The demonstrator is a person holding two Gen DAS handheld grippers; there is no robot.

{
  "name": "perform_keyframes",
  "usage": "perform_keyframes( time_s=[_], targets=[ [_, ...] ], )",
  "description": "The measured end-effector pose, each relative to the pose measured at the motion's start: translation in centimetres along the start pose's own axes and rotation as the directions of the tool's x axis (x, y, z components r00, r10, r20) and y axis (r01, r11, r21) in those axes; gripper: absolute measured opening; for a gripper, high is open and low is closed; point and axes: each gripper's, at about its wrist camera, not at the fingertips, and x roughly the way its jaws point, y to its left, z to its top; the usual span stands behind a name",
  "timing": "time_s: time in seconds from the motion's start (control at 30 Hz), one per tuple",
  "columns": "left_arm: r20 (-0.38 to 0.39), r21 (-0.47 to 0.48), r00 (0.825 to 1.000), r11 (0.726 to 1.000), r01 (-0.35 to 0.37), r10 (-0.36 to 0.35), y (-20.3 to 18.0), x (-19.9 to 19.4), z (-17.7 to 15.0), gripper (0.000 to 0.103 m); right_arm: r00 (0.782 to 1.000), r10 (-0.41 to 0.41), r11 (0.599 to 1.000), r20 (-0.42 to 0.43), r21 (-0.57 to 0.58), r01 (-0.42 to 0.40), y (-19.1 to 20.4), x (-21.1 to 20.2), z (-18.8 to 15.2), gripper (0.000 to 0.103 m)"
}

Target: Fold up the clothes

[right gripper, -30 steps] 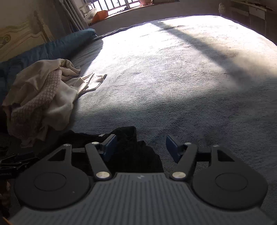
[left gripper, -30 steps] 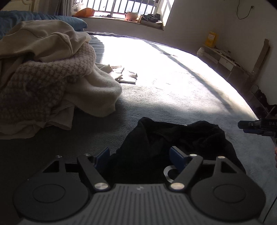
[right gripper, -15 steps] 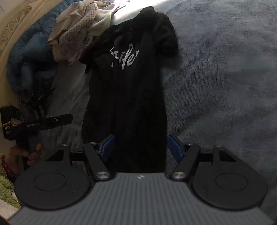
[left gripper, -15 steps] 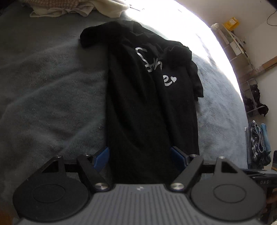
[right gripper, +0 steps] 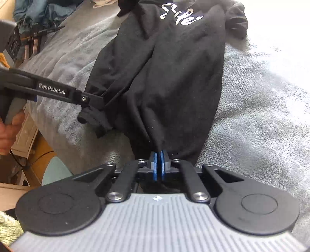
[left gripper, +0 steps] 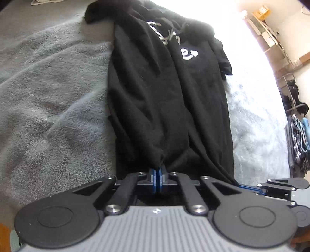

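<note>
A black T-shirt (left gripper: 164, 100) with white lettering lies lengthwise on the grey blanket (left gripper: 48, 97), neck end far from me and hem toward me. My left gripper (left gripper: 158, 169) is shut on a pinch of the hem, and the cloth puckers into its blue pads. In the right wrist view the same T-shirt (right gripper: 174, 77) runs up from my right gripper (right gripper: 158, 153), which is shut on the hem further along. There the left gripper (right gripper: 102, 101) reaches in from the left, nipping the hem's corner. The right gripper (left gripper: 240, 186) shows at the left wrist view's right edge.
A pile of light clothes (right gripper: 104, 3) and a blue duvet (right gripper: 38, 9) lie beyond the shirt. The bed's near edge drops to a wooden floor with white furniture (right gripper: 25, 133). Shelves (left gripper: 271, 38) and dark clutter (left gripper: 298, 135) stand off the bed's right side. A hand (right gripper: 9, 131) holds the left gripper's handle.
The shirt went from a bunched heap to lying stretched out along the bed. Both grippers drew back to its hem, and their jaws went from wide open to shut on it.
</note>
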Motion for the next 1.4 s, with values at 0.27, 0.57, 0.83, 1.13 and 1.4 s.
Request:
perform_keyframes(
  time_s=[0.27, 0.57, 0.83, 1.13, 1.4],
  targets=[
    [0.135, -0.111, 0.990, 0.993, 0.049, -0.033, 4.0, -5.8, 3.9, 0.003, 0.993, -0.054, 0.983, 0.104, 0.181, 0.034, -6.5, -4.5, 1.4, 0.001],
    [0.109, -0.108, 0.987, 0.985, 0.133, -0.122, 4.5, -2.7, 7.2, 0.003, 0.993, -0.054, 0.981, 0.102, 0.191, 0.034, -8.0, -2.1, 4.2, 0.002],
    [0.165, -0.119, 0.963, 0.965, 0.232, -0.211, 5.2, 1.2, 13.5, 0.042, 0.981, -0.083, 0.972, 0.174, 0.229, 0.042, -10.8, -1.1, 8.3, 0.005],
    [0.178, -0.052, 0.960, 0.972, 0.228, -0.216, 5.7, -1.7, 12.2, 0.067, 0.966, -0.116, 0.943, 0.232, 0.332, 0.033, -11.8, -3.4, 9.7, 0.047],
    [0.075, 0.291, 0.984, 0.947, 0.135, -0.163, -1.7, 0.8, 7.6, 0.066, 0.994, -0.098, 0.847, 0.046, 0.529, 0.058, -10.0, -2.4, 3.8, 0.049]
  ],
)
